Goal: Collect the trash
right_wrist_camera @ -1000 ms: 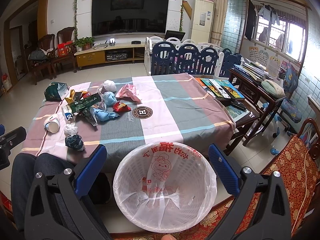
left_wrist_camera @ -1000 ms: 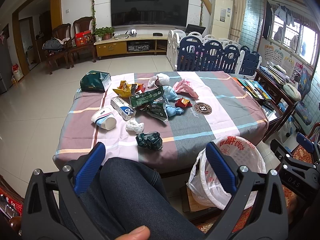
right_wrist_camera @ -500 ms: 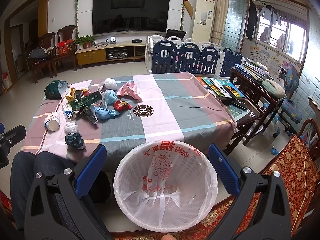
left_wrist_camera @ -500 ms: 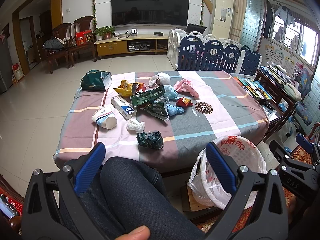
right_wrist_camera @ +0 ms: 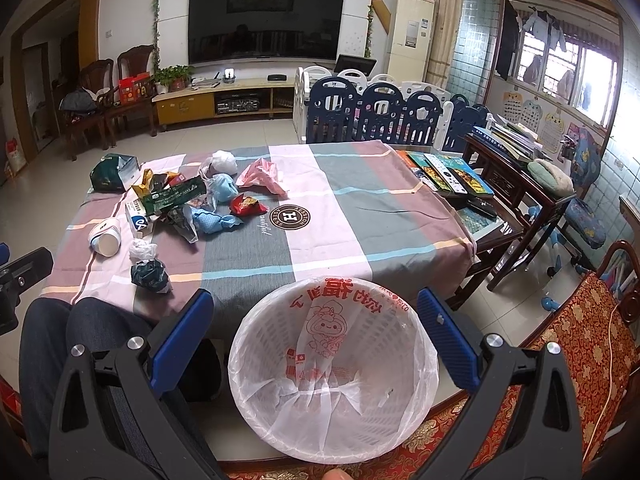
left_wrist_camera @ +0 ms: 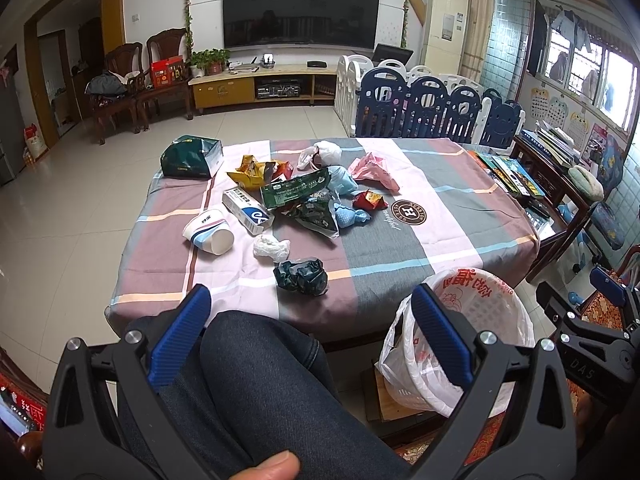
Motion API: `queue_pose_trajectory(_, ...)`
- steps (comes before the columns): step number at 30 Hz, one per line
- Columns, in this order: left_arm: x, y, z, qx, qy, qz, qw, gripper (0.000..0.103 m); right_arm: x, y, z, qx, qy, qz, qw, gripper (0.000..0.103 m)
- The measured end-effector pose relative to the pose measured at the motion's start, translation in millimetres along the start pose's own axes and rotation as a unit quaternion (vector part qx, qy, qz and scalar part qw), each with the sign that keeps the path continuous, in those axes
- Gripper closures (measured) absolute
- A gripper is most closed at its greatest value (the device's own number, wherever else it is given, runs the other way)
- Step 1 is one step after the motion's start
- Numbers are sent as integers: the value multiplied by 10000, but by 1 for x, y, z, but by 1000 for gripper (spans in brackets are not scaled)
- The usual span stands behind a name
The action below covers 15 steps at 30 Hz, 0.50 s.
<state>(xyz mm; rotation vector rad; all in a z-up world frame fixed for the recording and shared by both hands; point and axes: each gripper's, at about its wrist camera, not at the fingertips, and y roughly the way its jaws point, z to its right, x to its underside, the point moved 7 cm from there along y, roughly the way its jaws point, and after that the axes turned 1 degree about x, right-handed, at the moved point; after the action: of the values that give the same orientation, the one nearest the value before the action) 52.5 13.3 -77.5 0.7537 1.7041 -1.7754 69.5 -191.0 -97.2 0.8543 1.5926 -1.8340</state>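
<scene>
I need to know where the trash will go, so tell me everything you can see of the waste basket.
The waste basket is a round white plastic one with a perforated, lattice-like wall, lined with a thin translucent bag printed with red characters and a cartoon figure. The bag folds over the rim and hangs loose outside. It stands upright on the floor beside the near edge of the table, apparently on a flat board. It looks empty, and no gripper touches it.

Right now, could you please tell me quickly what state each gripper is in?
Left gripper: jaws wide open, holding nothing, above the person's lap.
Right gripper: jaws wide open, holding nothing, above the lined trash basket.
</scene>
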Motion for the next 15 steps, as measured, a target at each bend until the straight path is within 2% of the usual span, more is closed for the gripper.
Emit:
queue_pose_trajectory(5, 0, 11, -7, -17, -68, -76, 9999, 3, 0, 9, -7, -68, -80, -68, 9999, 3)
queue_pose_trajectory(10, 3, 30, -20, -12, -173, -221, 9996, 3, 2, 30, -22, -324, -207, -221, 9990, 3)
queue_pose_trajectory(14, 8, 54, -38, -51, -333, -388, 9987, 3, 6, 57, -45, -703, -344, -359, 9963, 3)
queue_pose_trajectory(15, 10, 61, -44, -25, -395, -431, 9983, 3, 5, 65, -53, -860, -356, -388, 9949, 7)
